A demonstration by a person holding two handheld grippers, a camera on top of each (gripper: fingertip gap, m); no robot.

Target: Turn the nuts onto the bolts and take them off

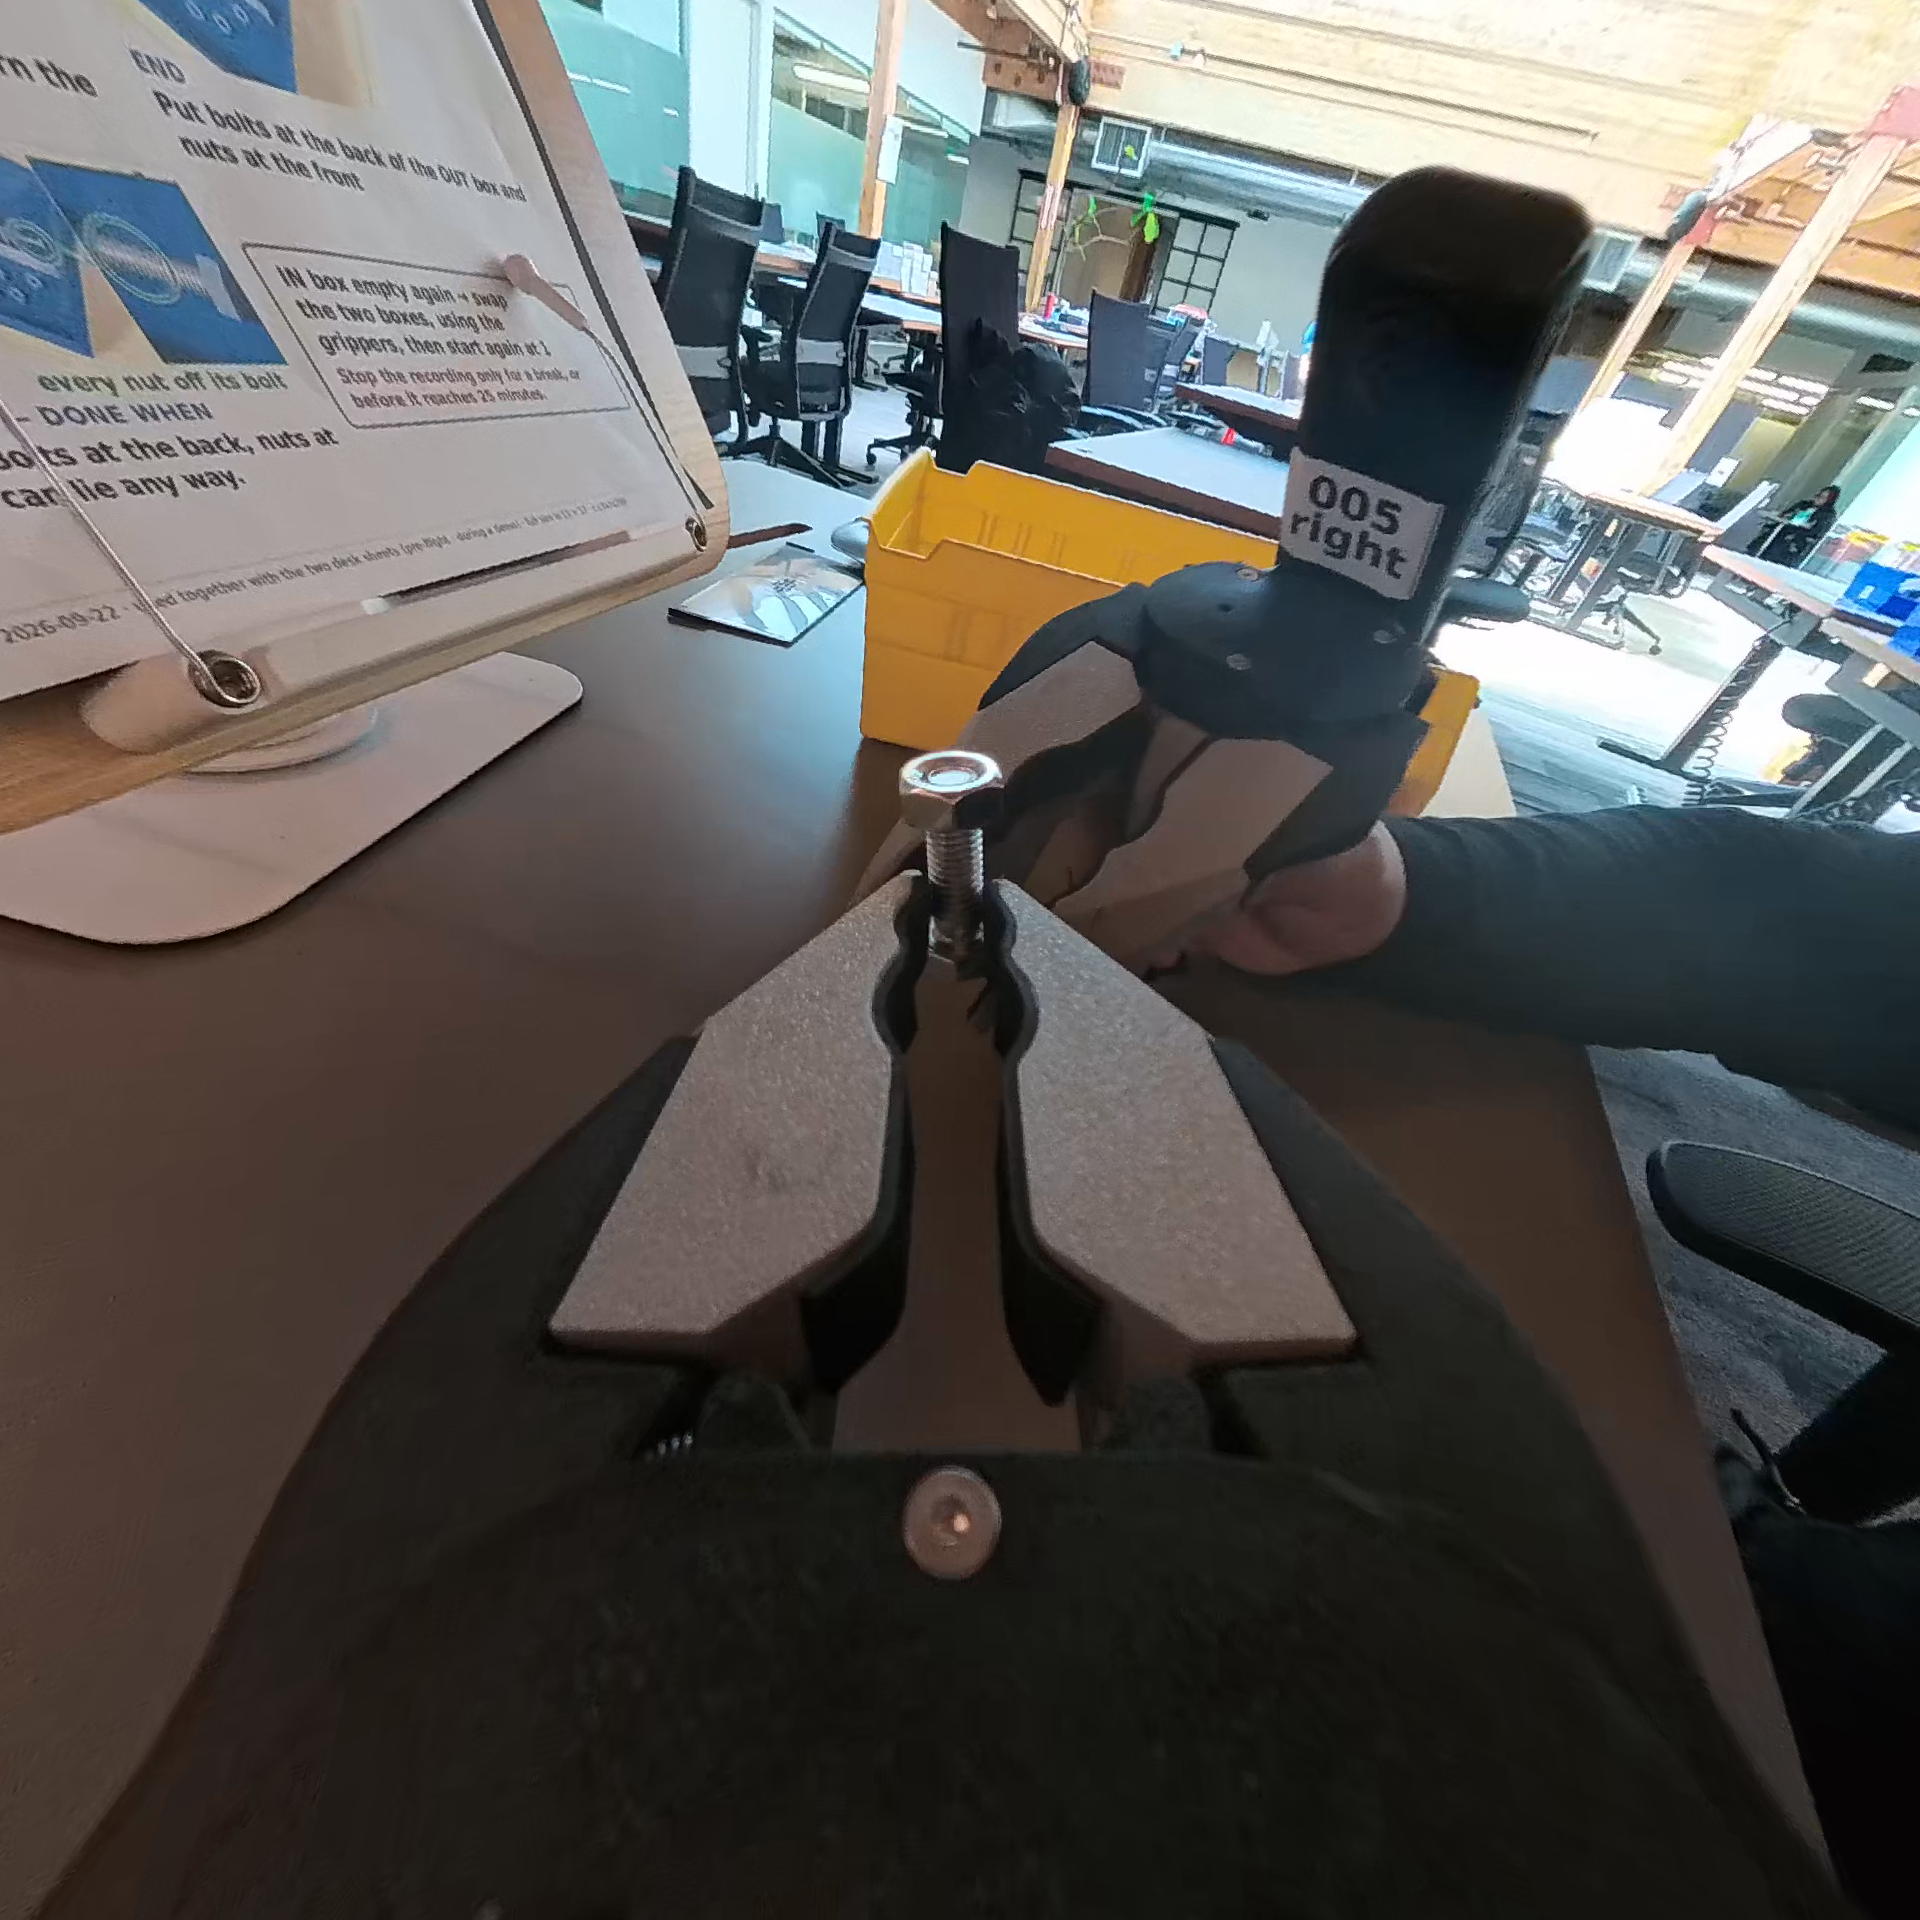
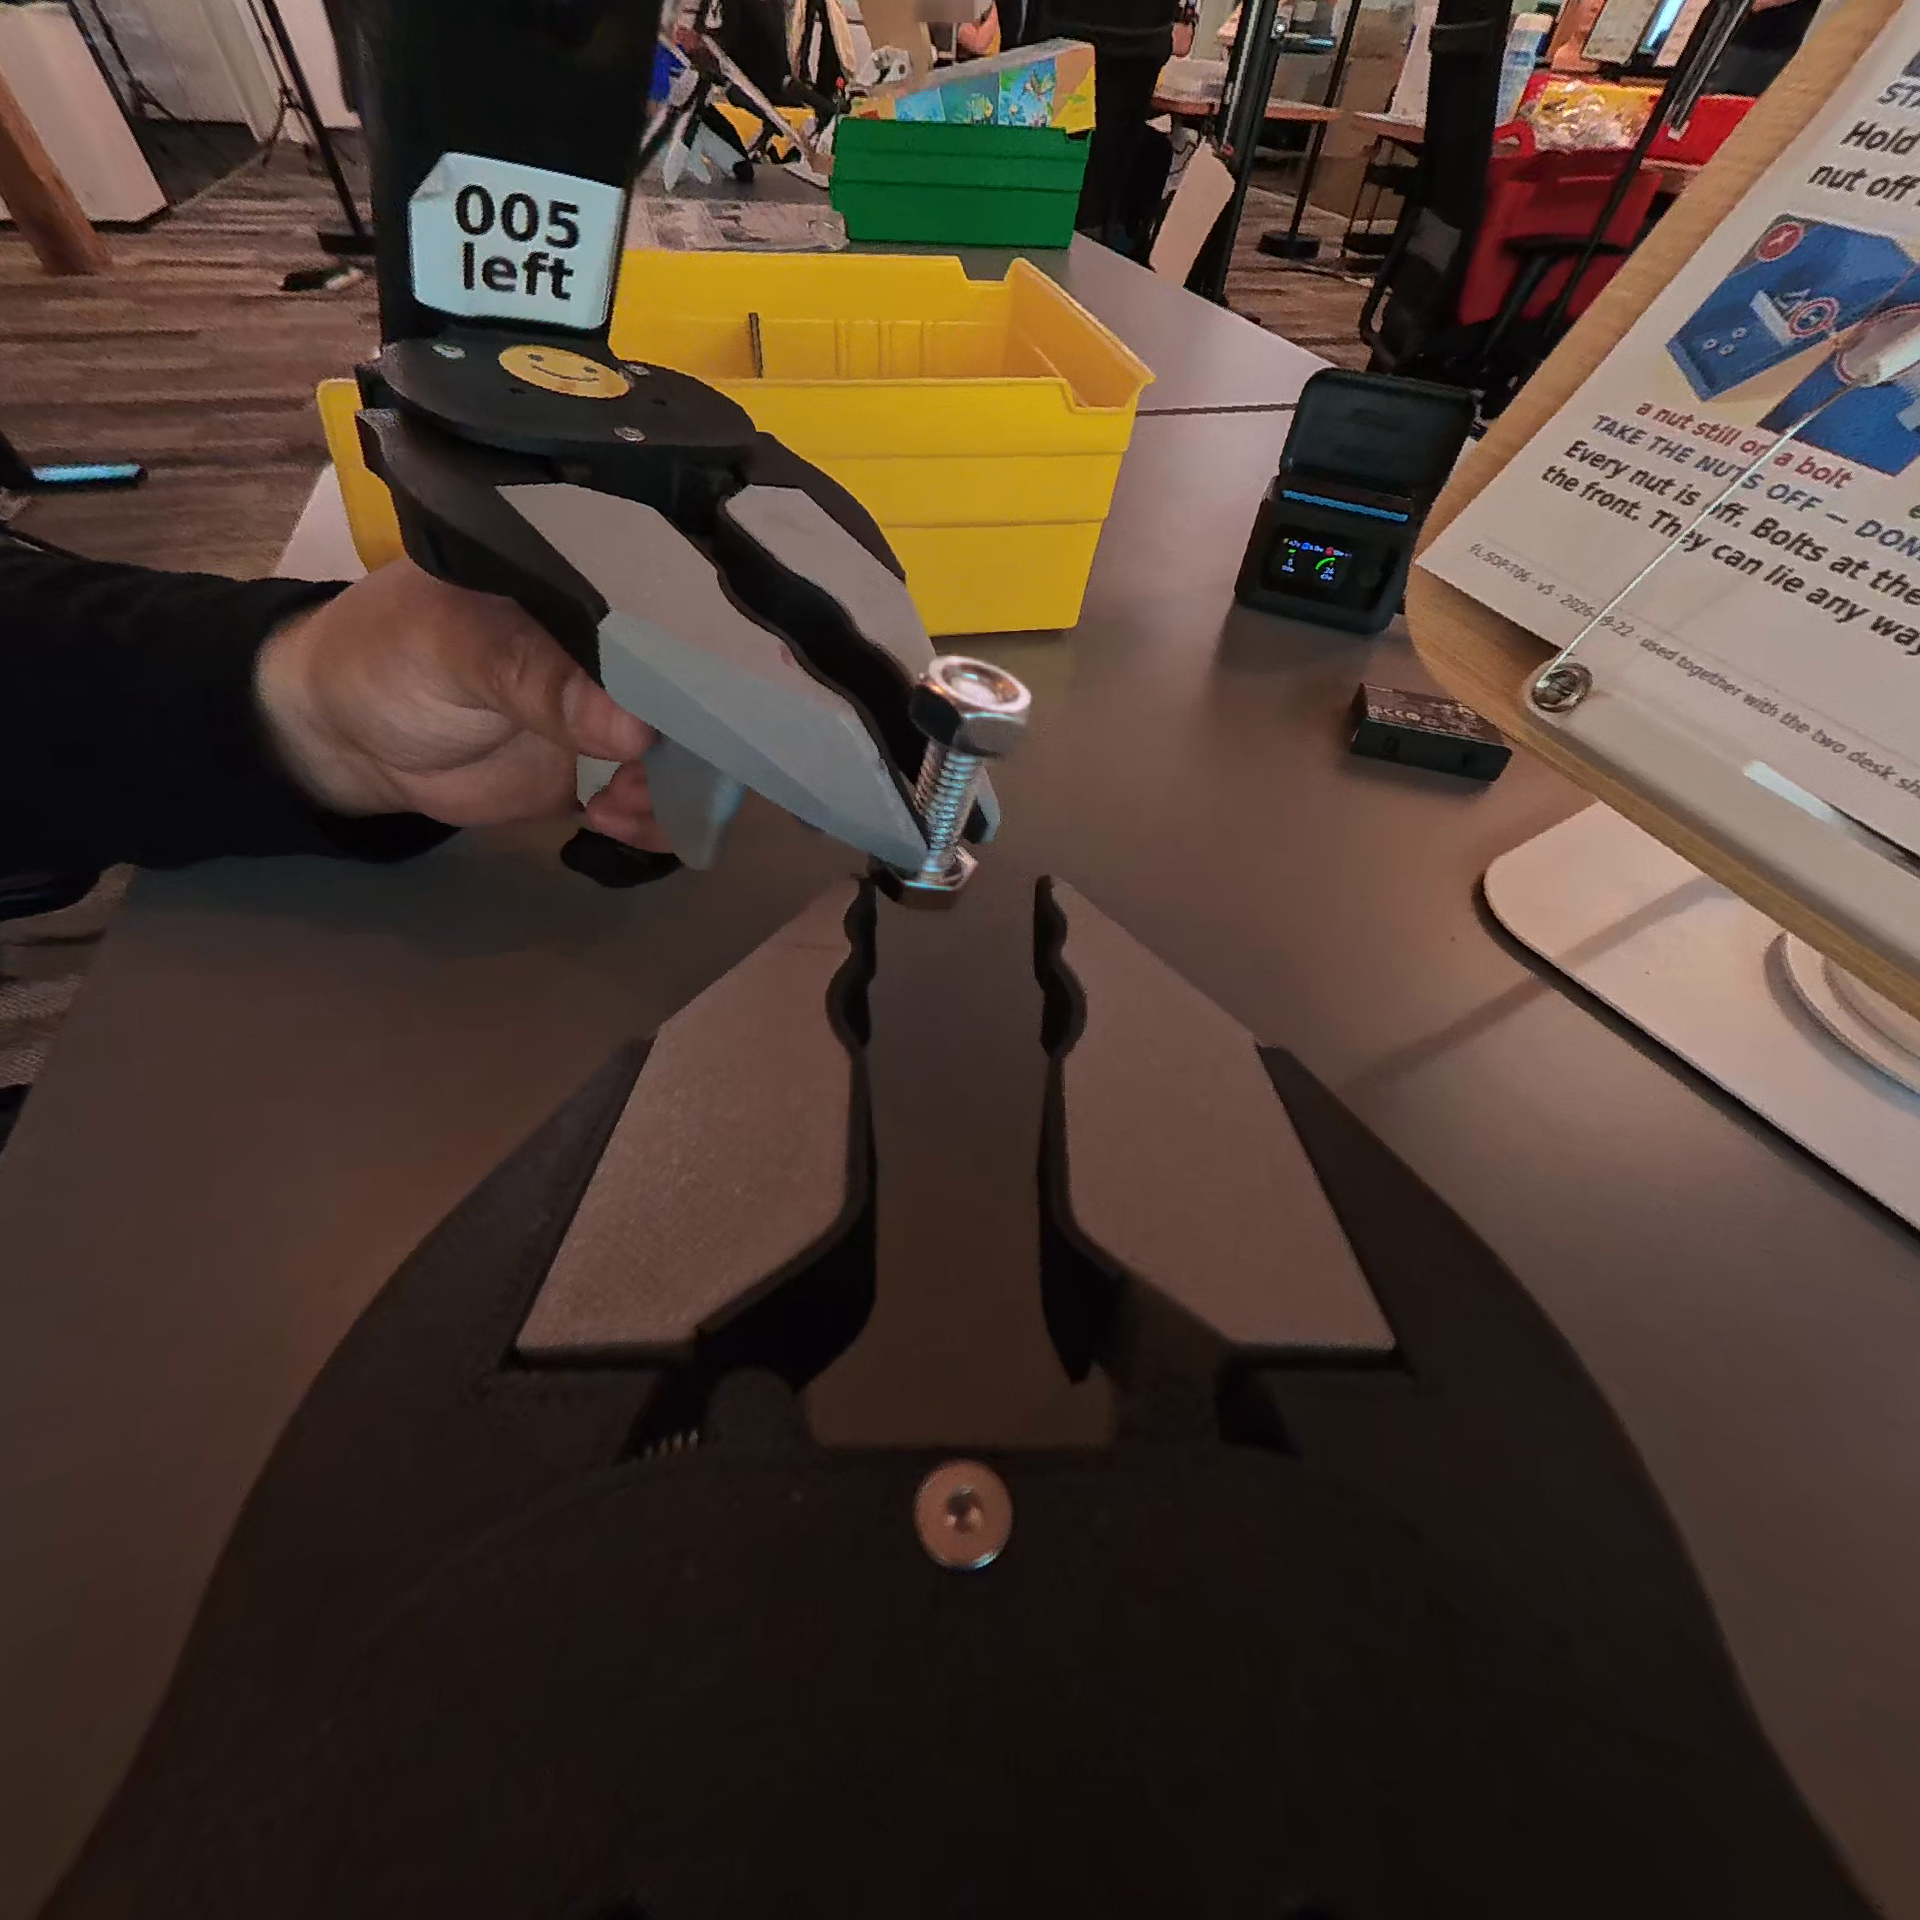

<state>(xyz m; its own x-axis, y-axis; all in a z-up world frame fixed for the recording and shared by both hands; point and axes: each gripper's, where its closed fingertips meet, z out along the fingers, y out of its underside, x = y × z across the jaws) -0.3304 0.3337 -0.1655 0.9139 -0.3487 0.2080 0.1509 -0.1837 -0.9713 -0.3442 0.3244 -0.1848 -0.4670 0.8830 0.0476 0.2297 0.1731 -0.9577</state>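
My left gripper (image 1: 954, 920) is shut on the threaded shaft of a silver bolt (image 1: 952, 868) and holds it upright above the dark table (image 1: 520, 1039). A hex nut (image 1: 951, 787) sits at the bolt's top end. The right wrist view shows the left gripper (image 2: 951, 836), the bolt (image 2: 948, 795), the nut (image 2: 977, 709) and a thin hex end (image 2: 933, 885) below the fingers. My right gripper (image 2: 953, 906) is open and empty, its tips just under the bolt's lower end. In the left wrist view the right gripper (image 1: 1039, 831) is behind and right of the nut.
A yellow bin (image 1: 987, 592) (image 2: 935, 436) stands behind the grippers. An instruction sheet on a wooden stand (image 1: 312, 312) (image 2: 1714, 499) is beside them. A small black device with a screen (image 2: 1340, 540) and a black block (image 2: 1429, 732) lie on the table. A green bin (image 2: 956, 177) is farther back. My two grippers' fingertips are within a few centimetres of each other.
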